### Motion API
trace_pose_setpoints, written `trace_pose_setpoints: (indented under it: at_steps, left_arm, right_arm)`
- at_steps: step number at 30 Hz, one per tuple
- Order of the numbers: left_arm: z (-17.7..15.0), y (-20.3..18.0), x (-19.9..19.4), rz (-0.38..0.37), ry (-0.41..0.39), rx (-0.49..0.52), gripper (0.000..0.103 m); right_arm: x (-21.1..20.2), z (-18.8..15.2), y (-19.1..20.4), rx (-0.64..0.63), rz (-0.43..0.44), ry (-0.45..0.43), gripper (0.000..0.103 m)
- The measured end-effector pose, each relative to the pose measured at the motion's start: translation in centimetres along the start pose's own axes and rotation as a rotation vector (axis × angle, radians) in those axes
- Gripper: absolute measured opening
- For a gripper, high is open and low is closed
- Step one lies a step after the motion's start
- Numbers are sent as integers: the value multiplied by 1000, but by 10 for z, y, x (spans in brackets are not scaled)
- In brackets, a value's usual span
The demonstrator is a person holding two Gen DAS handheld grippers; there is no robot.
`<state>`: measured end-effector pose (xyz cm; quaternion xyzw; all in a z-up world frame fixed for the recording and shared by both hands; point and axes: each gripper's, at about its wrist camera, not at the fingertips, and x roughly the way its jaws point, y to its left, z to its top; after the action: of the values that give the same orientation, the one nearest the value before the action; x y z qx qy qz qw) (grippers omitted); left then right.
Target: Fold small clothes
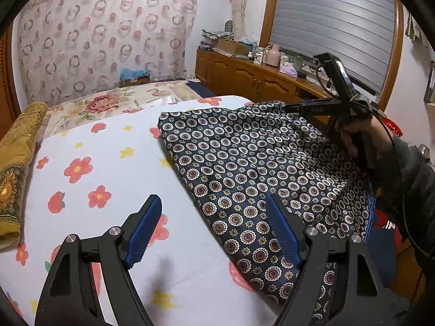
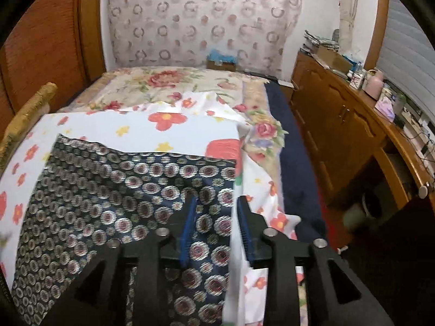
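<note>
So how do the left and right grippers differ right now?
The left gripper has its jaws spread wide; the right gripper's jaws stand closer together. The left straddles the near edge of the dark navy medallion-print cloth, one finger over the white flower-print sheet; the right brackets the cloth's right edge, pads apparently not pressing. Both have black frames with blue ribbed pads and hold nothing.

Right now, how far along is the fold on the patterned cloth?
Done: the dark patterned cloth lies spread on the floral sheet, roughly flat. In hand: nothing. The left tongs hang open over its near edge; the right tongs straddle its right edge, pads apart. Left: every fold; no crease or doubled layer clearly shows.
</note>
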<state>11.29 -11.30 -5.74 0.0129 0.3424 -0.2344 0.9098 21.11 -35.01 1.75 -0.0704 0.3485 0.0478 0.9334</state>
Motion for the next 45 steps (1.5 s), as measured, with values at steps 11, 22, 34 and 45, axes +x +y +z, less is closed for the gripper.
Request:
trace_pose_setpoints:
  at_steps: [11, 22, 34, 45]
  left_arm:
    - [-6, -10, 9, -10, 33, 18, 80]
    - [-19, -25, 14, -29, 79, 47, 80]
    - [-36, -38, 21, -54, 159, 71, 79]
    - [-48, -45, 19, -64, 205, 91, 79]
  right_arm:
    - [-32, -40, 14, 12, 44, -49, 42]
    - [-94, -118, 22, 23, 48, -60, 47]
    - [-125, -176, 23, 46, -27, 34, 49]
    - [-135, -203, 13, 59, 72, 89, 49]
